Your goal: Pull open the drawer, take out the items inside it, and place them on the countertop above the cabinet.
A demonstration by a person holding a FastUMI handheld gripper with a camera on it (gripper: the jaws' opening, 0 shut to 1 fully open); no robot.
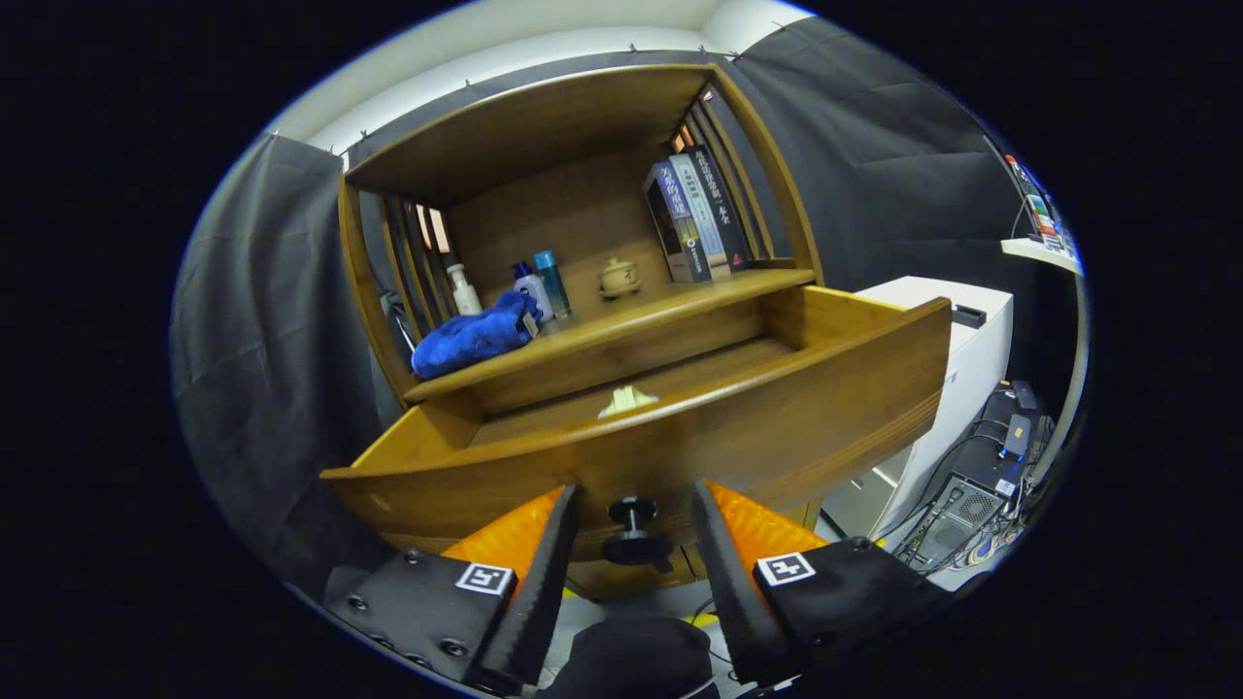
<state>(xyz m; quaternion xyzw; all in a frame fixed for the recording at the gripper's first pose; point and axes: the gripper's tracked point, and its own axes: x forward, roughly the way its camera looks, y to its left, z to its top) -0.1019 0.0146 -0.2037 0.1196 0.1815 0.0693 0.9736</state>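
1. Writing: the books [697,216] standing upright on the countertop [621,325] above the drawer [670,437] carry lettering on their spines, too small and bent to read. Each gripper finger bears a square black-and-white marker tag [786,568].
2. Hard to make out: a small pale item [626,399] lies on the drawer floor, just behind the middle of the drawer front; its lower part is cut off by the front's top edge and what it is cannot be told. A small lidded pot [619,278] and several bottles [542,286] stand at the back of the countertop; their labels are unclear.
3. The drawer is pulled well out of the wooden cabinet, its curved front facing the gripper, its wooden floor mostly bare.
4. A rumpled blue cloth [474,336] lies on the countertop's left end, above the drawer's left corner.
5. The gripper [633,505] has its jaws spread, one finger on either side of the drawer's dark knob [634,534], neither finger touching it.
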